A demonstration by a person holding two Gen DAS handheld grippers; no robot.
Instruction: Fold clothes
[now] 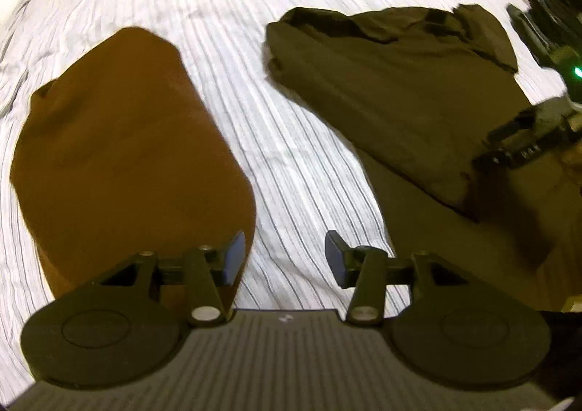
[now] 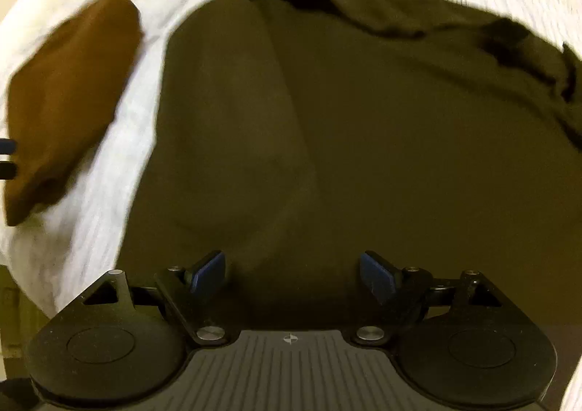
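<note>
1. Left claw point(image 1: 285, 258), left wrist view, 6 o'clock: fingers apart, nothing between them, hanging over bare striped bed sheet point(image 1: 298, 163) in the gap between two garments.
2. Right claw point(image 2: 293, 274), right wrist view, 6 o'clock: fingers apart, nothing pinched, hanging right over the olive cloth. Contact with cloth can't be told.
3. Brown garment point(image 1: 127, 156), 9 to 10 o'clock in the left view: compact flat bundle, smooth top, clean edges, reads as folded. It lies on the bed, apart from the olive one.
4. Olive garment point(image 2: 363, 138) fills the centre of the right view; 1 to 3 o'clock in the left view. One side panel is laid over the body with a straight long crease at about 11 o'clock in the right view; the far edge at 12 to 2 o'clock is bunched and wrinkled, the collar or sleeve area messy.
5. Progress, judged: brown piece looks done; olive piece looks part folded, far edge needs flattening and more folds to match the brown bundle.
6. Far 10 o'clock, left view: pillow or bedding, blurred, can't tell more.
</note>
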